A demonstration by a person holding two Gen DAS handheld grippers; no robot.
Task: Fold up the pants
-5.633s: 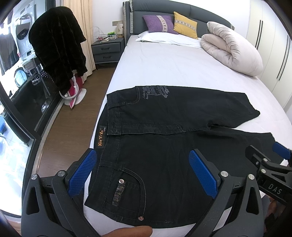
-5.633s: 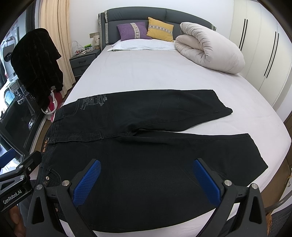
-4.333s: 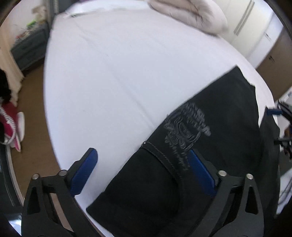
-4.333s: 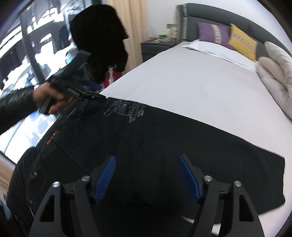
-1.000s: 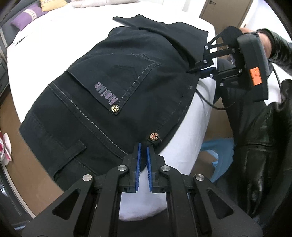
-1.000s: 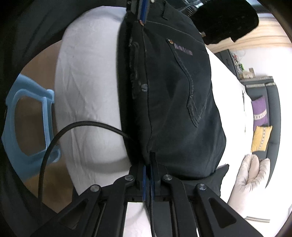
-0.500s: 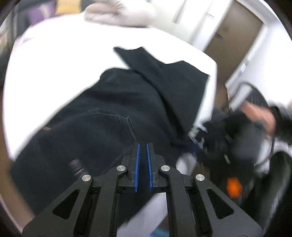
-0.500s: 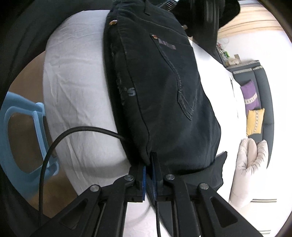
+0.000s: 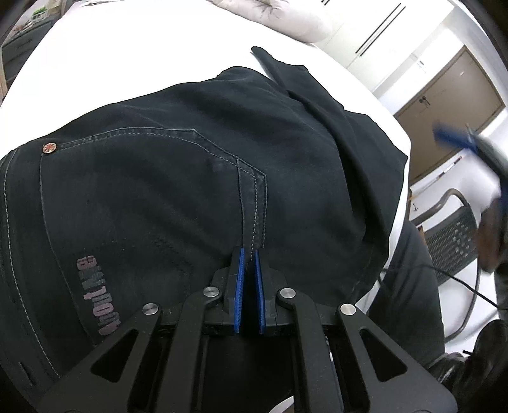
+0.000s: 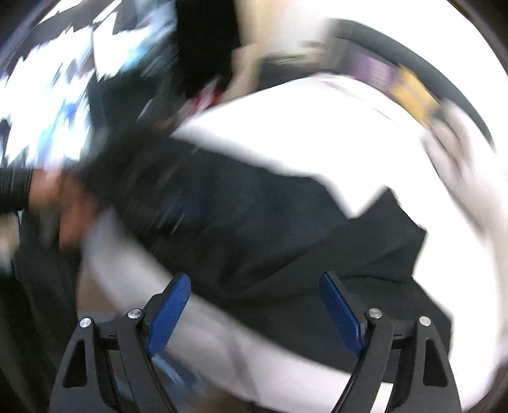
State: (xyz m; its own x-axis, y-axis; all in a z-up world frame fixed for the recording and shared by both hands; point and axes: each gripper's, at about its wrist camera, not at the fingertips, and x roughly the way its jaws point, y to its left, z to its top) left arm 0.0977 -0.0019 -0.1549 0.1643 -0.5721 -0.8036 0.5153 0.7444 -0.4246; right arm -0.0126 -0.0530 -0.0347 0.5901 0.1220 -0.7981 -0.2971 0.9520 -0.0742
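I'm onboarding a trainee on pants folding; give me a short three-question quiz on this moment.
1. True or false: the left tongs are closed, with blue pads nearly together.
2. The right tongs are: A) open B) clamped on the hem C) out of view.
3. Fill in: the black pants lie on a white ___.

Key: 1 true; 2 A; 3 bed. Whether the left tongs pinch fabric cannot be told.

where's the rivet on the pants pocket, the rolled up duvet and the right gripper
rivet [image 9: 50, 148], left wrist view, on its round copper face at the pocket corner
duvet [image 9: 282, 16], left wrist view, on its pale rolled bulk
right gripper [image 10: 254, 282], right wrist view, midway between the open jaws
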